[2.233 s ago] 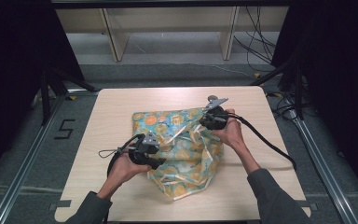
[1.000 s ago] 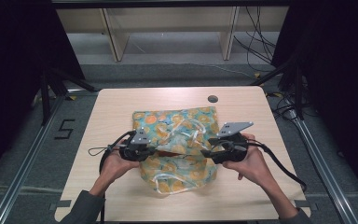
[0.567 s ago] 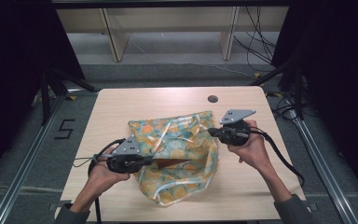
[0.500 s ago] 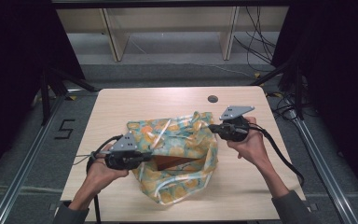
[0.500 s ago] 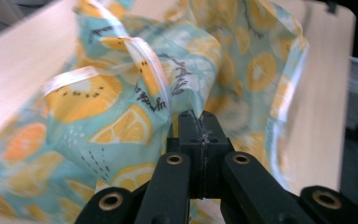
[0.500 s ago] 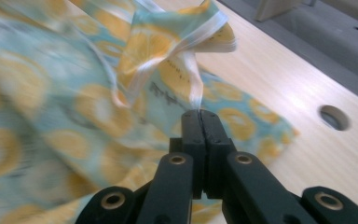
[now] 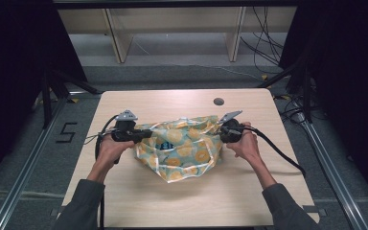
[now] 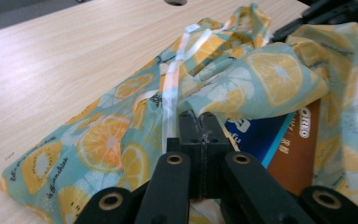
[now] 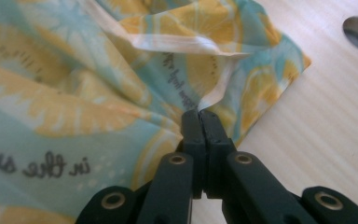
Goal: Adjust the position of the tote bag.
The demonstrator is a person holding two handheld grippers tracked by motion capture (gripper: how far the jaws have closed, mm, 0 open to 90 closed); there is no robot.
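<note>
Now both sides pull apart: my right hand-held gripper [image 9: 200, 114] has just clamped the bag's [image 7: 182, 148] rim, left hand-held gripper [image 8: 198, 119] clamped opposite; mouth stretched wider than before, box [image 8: 279, 140] exposed inside.

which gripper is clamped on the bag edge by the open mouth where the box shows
The left gripper: beside its shut jaws the lemon-print bag gapes over a blue and brown box. The right gripper pinches plain cloth.

So there's a wooden table [image 7: 124, 201] with a teal bag with orange-slice print [image 7: 182, 148] crumpled in the middle. The left gripper [image 7: 146, 134] is clamped on the bag's left edge, and the right gripper [image 7: 219, 128] pinches its right edge. Both hands come in from the near side. A round hole [image 7: 219, 101] sits at the table's far side, right of center.
</note>
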